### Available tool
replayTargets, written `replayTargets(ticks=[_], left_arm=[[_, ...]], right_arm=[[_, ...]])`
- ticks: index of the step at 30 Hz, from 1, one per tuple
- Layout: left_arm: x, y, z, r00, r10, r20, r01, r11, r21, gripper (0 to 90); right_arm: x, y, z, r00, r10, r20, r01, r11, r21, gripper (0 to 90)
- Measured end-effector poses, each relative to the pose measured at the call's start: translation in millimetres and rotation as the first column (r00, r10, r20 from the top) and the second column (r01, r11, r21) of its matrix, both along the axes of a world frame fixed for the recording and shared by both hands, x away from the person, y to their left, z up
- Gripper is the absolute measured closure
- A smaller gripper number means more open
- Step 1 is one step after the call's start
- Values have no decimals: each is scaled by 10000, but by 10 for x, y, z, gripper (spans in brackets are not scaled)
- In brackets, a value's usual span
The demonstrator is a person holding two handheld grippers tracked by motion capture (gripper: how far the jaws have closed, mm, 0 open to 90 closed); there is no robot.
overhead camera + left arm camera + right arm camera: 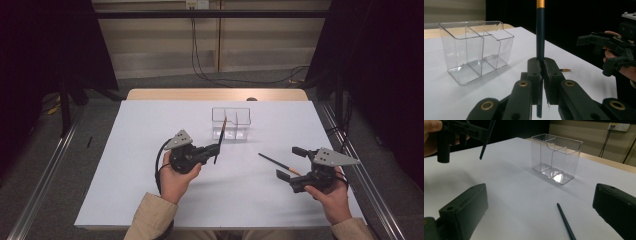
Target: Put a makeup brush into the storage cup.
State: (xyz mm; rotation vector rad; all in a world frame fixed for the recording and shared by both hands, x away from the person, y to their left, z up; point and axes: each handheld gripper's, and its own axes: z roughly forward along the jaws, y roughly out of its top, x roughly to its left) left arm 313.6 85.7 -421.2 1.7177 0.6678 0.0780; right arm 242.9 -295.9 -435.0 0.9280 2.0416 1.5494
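My left gripper [214,150] [542,71] is shut on a dark pencil [220,138] [540,35] with a gold band, held upright above the white table, just in front of the clear divided box [231,122] [476,50] [556,157]. A second dark pencil [275,162] [565,221] with a gold band lies flat on the table. My right gripper [291,162] stands open beside it, jaws wide apart with nothing between them. In the right gripper view the left gripper [461,131] and its pencil [486,140] hang at the upper left.
The white table top [150,165] has bare room to the left and front of both hands. A wooden strip [200,94] borders its far edge. Cables trail on the floor behind. Metal rails run along both sides of the table.
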Motion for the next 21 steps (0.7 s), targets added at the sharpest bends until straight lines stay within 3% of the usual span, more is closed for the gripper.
replayTargets(ticks=[7,21], left_arm=[[-10,-64,-34,9998,-196,7,196,9998,75,845],[-32,-92,-46,9995,-317,95,315,9994,156,845]], right_arm=[[111,150,60,9995,8,-301,11,9981,617,0],[343,490,172,9969,276,-737,-200,9946,1019,25]])
